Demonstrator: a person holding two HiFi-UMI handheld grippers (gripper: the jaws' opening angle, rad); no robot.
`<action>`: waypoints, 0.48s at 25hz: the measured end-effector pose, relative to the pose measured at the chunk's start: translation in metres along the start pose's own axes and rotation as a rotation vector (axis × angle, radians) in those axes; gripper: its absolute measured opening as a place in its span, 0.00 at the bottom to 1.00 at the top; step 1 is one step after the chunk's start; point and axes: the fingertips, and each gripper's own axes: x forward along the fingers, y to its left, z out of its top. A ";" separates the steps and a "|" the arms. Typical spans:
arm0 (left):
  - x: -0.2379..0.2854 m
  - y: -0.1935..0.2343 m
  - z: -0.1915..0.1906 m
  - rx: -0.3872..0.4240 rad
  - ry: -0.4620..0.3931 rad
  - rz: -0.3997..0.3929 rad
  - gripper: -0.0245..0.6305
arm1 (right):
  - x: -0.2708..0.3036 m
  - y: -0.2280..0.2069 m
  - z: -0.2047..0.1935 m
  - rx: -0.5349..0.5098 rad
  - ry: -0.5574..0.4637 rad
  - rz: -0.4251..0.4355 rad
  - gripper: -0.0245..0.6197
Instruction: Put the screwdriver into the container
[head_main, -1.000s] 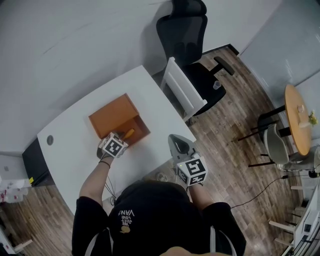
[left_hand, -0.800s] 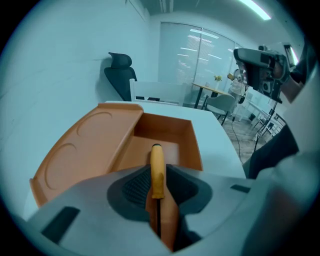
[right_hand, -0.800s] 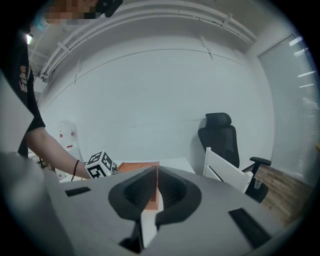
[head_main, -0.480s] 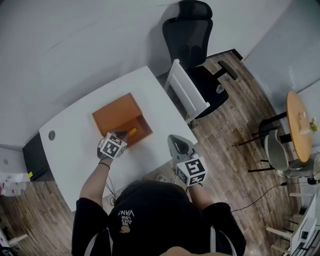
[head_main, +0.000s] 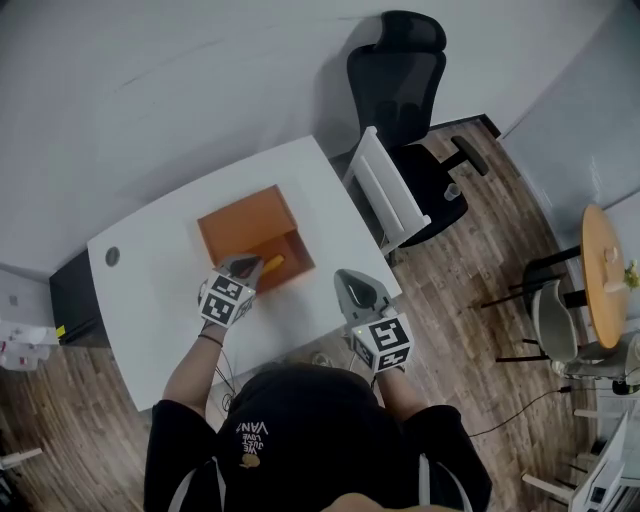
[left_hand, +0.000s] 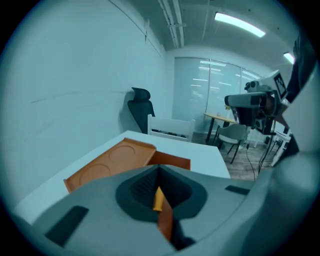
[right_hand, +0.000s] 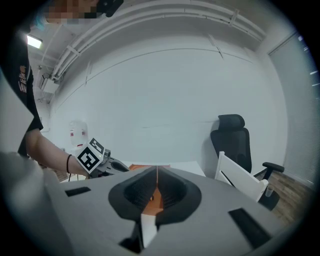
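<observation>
The left gripper has its 2 jaws pressed together with nothing pinched. Its own view shows the closed seam, and only a sliver of orange past it. Just beyond its tip lies the screwdriver, yellow-orange handle showing, down inside the open compartment of the orange container. The gripper hangs above the compartment's near edge, apart from the tool. Farther ahead of that tip, the container's flat half carries 2 shallow round recesses.

The right gripper sits well to the right of the left one, over the near right part of the white table. Its jaws are also closed together on nothing, with a thin slit between them. In its own view the left gripper's marker cube stands off to its left. That cube shows a black-and-white square pattern and no letters.

Beyond the right gripper, off the table's far edge, stand a white slatted chair and a black office chair.

Behind both grippers, the person's black shirt bears white print reading "VAN" in part. The smaller lines under it are too small to read. A white object with red marking against the far wall cannot be read either.
</observation>
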 end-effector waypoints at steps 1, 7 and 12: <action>-0.005 0.001 0.004 -0.009 -0.021 0.010 0.06 | 0.001 0.002 0.002 -0.004 -0.005 0.009 0.06; -0.032 0.004 0.025 -0.058 -0.146 0.060 0.06 | 0.008 0.010 0.008 -0.028 -0.020 0.055 0.06; -0.057 -0.001 0.038 -0.082 -0.222 0.090 0.06 | 0.014 0.017 0.012 -0.043 -0.020 0.098 0.06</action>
